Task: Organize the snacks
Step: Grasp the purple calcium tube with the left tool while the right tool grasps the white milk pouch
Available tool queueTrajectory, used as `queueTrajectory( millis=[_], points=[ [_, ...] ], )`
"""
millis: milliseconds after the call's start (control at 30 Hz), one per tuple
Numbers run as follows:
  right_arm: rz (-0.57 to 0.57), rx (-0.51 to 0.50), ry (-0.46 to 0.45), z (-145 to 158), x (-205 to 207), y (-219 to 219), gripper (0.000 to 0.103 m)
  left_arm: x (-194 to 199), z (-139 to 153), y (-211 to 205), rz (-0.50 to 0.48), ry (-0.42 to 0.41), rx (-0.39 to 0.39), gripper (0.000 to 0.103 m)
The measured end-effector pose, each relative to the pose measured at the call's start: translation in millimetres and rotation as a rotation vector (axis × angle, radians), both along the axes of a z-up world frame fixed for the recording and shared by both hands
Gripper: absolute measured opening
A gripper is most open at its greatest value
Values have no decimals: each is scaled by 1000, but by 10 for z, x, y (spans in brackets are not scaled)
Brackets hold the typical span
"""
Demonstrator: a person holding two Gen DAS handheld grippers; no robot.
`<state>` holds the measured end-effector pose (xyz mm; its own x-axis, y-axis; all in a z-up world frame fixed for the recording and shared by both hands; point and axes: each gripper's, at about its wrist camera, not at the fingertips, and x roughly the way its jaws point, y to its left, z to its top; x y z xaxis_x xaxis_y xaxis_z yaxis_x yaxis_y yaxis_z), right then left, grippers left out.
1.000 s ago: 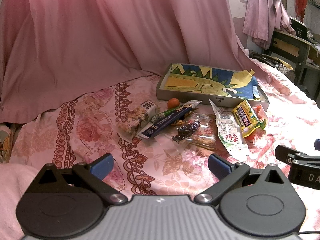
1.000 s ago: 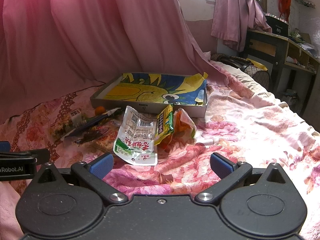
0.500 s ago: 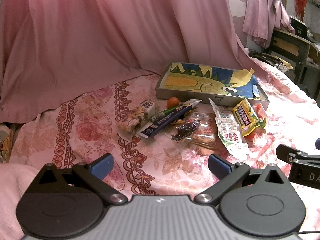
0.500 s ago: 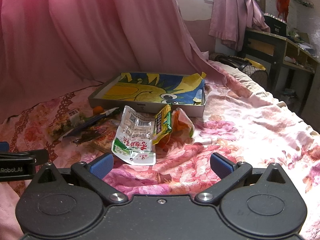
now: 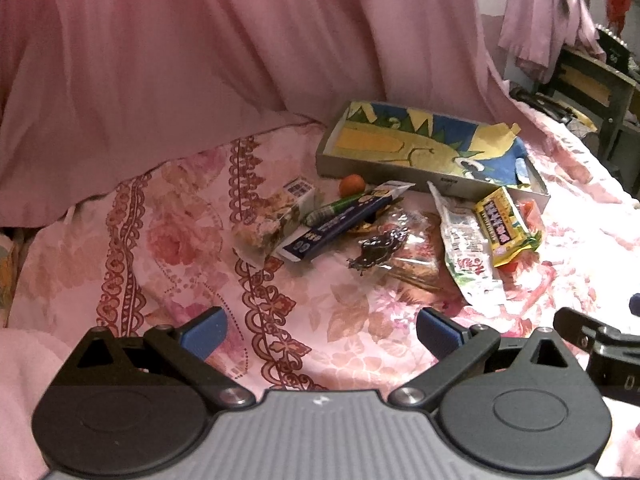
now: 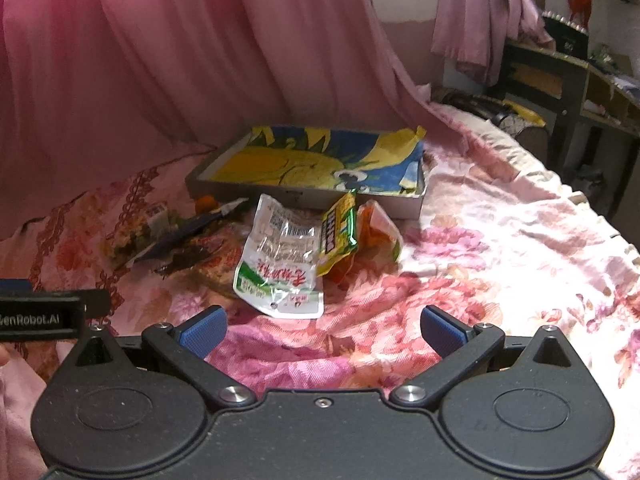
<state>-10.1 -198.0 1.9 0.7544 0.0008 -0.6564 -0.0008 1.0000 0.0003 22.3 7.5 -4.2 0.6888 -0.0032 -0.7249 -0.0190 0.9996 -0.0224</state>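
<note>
On the pink floral bedspread (image 5: 188, 248), before the pink draped curtain (image 5: 200, 60): a shallow grey cardboard tray lined with blue-and-yellow cartoon paper (image 5: 424, 142), nothing in it yet. Just in front of its near rim, a loose heap of snacks: white-and-green crinkled pouch (image 6: 280, 256), yellow-green packet (image 6: 338, 232), long dark-blue box (image 5: 344, 220), clear-wrapped grain bar (image 5: 272, 212), small orange ball (image 5: 352, 185). Left gripper (image 5: 320, 330) and right gripper (image 6: 322, 330) both spread wide, gripping nothing, well short of the heap. Probably the opening step, nothing sorted. Next move likely: advance right gripper to the nearest pouch, pinch an edge, lift into the tray.
</note>
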Motion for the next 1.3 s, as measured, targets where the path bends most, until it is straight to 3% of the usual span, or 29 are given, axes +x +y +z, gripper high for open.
queueTrajectory(
  millis=[400, 533, 800, 1033, 1300],
  points=[
    [44, -19, 22, 41, 310, 18, 103, 469, 129, 4, -35, -20, 87, 103],
    [66, -21, 29, 29, 457, -27, 102, 669, 147, 23, -79, -13, 89, 103],
    [125, 18, 18, -92, 732, -86, 102, 1045, 38, 64, -205, 19, 17, 103],
    [253, 115, 96, -295, 1003, 56, 102, 1367, -103, 33, -322, 28, 59, 103],
    [271, 195, 149, -484, 1329, 130, 102, 1746, -342, 167, -451, 151, -119, 99]
  ],
)
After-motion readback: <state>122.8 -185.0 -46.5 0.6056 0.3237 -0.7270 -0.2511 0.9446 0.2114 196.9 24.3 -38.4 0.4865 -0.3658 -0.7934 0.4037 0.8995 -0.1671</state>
